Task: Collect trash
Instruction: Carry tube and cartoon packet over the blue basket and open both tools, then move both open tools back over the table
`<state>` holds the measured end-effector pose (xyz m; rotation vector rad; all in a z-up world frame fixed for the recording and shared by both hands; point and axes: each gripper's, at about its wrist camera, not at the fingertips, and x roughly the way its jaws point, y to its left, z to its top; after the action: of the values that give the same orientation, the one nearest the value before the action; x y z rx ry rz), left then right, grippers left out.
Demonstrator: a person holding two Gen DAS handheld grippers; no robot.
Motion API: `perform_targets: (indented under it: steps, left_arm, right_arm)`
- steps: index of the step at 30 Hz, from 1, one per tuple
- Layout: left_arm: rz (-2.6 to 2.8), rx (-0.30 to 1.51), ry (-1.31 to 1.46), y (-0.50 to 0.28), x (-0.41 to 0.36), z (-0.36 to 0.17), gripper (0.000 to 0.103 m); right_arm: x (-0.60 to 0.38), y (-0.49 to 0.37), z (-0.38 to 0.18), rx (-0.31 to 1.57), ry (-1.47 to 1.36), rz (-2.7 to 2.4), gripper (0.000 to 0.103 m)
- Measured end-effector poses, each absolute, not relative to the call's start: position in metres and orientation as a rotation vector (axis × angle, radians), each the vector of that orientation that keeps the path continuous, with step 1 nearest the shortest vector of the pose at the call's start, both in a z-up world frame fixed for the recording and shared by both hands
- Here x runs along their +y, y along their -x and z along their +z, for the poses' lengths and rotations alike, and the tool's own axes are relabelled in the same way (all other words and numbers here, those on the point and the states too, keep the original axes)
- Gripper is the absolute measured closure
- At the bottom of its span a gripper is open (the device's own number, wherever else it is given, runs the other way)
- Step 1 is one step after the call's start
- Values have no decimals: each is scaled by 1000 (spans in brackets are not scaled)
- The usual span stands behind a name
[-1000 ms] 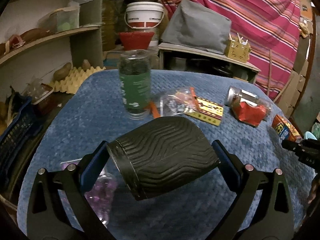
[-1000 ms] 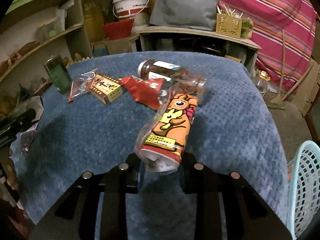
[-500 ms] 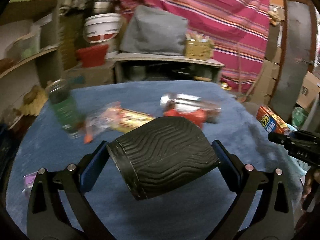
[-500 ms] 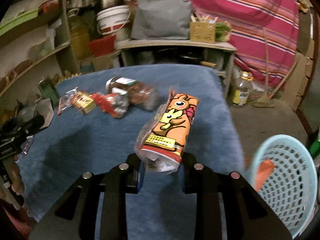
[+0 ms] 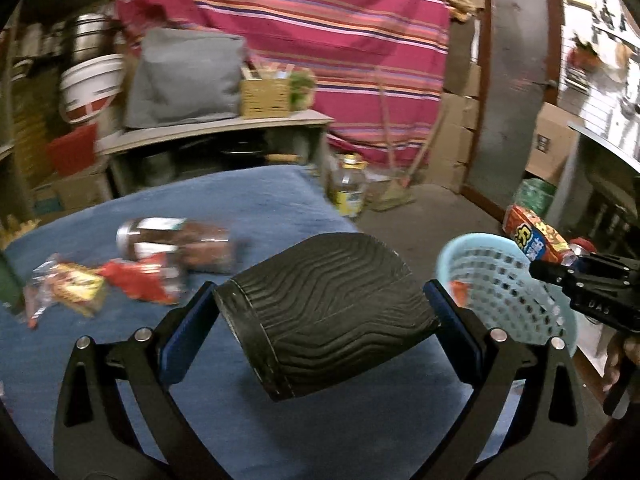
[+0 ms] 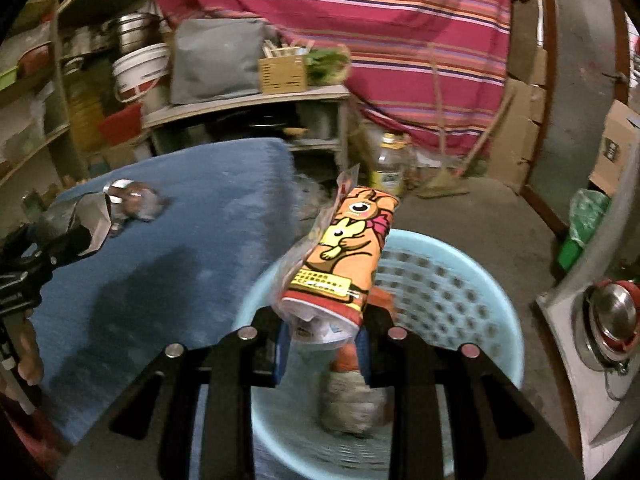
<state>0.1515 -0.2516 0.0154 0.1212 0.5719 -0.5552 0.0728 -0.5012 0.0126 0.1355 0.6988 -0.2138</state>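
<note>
The right gripper (image 6: pixel 322 350) clamps an orange snack packet (image 6: pixel 340 264) above the blue basket (image 6: pixel 448 280) at lower centre; the left gripper (image 5: pixel 316 336) grips a black ribbed cup (image 5: pixel 328 312)

An orange cartoon snack wrapper (image 6: pixel 340 256) hangs tilted above the pale-blue basket (image 6: pixel 472 280); a ribbed black cup (image 5: pixel 326 314) lies sideways, held.

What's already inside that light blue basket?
In the right wrist view, the light blue basket holds something orange-red and a blurry grey-white lump. The right gripper and its orange snack wrapper cover the rest.
</note>
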Motion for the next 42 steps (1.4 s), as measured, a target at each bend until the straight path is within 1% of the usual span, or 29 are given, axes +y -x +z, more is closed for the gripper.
perform_targets:
  steps: [11,19,28,35,38,39,40,41,42]
  left_arm:
    - [-722,595,-183,-124,-369,-2,6]
    - [-765,623,-190,-123,-408,-10,6]
    - [-735,630,-171,-128,-401,-1,6]
    - [-627,594,-154,-133,-356,10,6]
    - [-587,589,-136,-136,-332,14,6]
    - [-578,587,-132,-136,-326,15,6]
    - [-568,586,-130,-137,-318,16,6]
    - [-554,584,-131,-137,-310,18,6]
    - [-543,582,-131,-137,-304,18,6]
  right_arm:
    - [-562,-41,-9,713,-194,-278,75]
    - [-587,-29,-21,718,-234,-295,76]
    - [-587,-32,-27,732,-236,-273,75]
    - [-570,-46,-32,753,-226,-227,75]
    - [-560,-57,-35,772,-233,-189,72]
    - [-557,-61,-38,777,-245,-177,63]
    - [-555,-64,-39,778,-252,-172,38]
    - [-553,-66,-41,779,-253,-179,25]
    - [-551,-69,-42,783,-248,-205,18]
